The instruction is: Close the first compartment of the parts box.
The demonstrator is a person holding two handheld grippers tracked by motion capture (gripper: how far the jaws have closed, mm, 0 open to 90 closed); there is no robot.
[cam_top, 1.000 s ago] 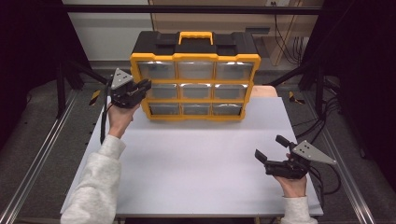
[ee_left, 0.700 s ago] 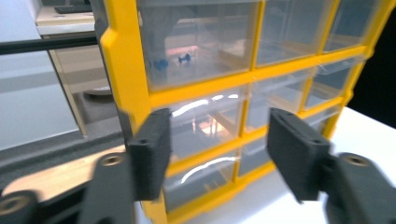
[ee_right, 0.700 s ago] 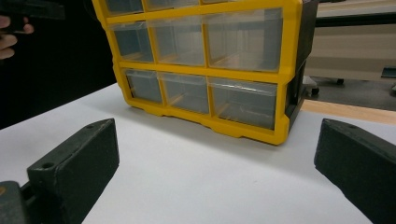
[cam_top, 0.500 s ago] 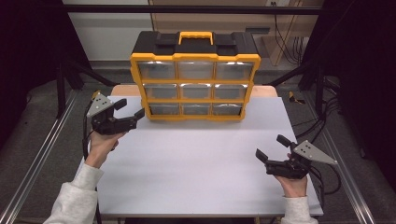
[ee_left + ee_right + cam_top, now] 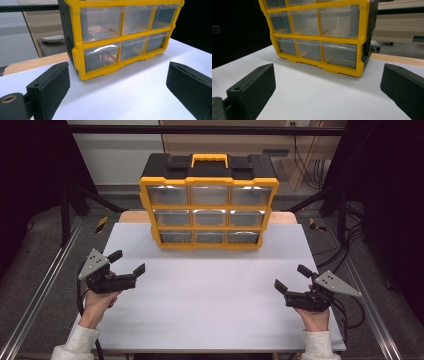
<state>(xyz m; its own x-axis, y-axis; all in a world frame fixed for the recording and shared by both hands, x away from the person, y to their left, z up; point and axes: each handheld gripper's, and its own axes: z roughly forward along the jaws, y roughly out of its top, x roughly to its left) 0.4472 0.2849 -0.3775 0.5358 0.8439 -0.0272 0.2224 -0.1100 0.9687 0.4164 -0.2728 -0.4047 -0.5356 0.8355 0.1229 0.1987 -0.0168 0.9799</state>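
A white table top point(image 5: 210, 310) lies between metal rails point(image 5: 42, 290), with cables point(image 5: 305, 157) behind.

One drawer cabinet point(image 5: 209, 205) with nine drawers; two grippers.

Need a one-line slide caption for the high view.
Two hand-held grippers, left gripper and right gripper, both open, rest apart on the white table before a yellow drawer organizer.

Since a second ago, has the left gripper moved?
Yes. The left gripper has come back from the organizer's left side toward the table's near left edge, its empty jaws just opening.
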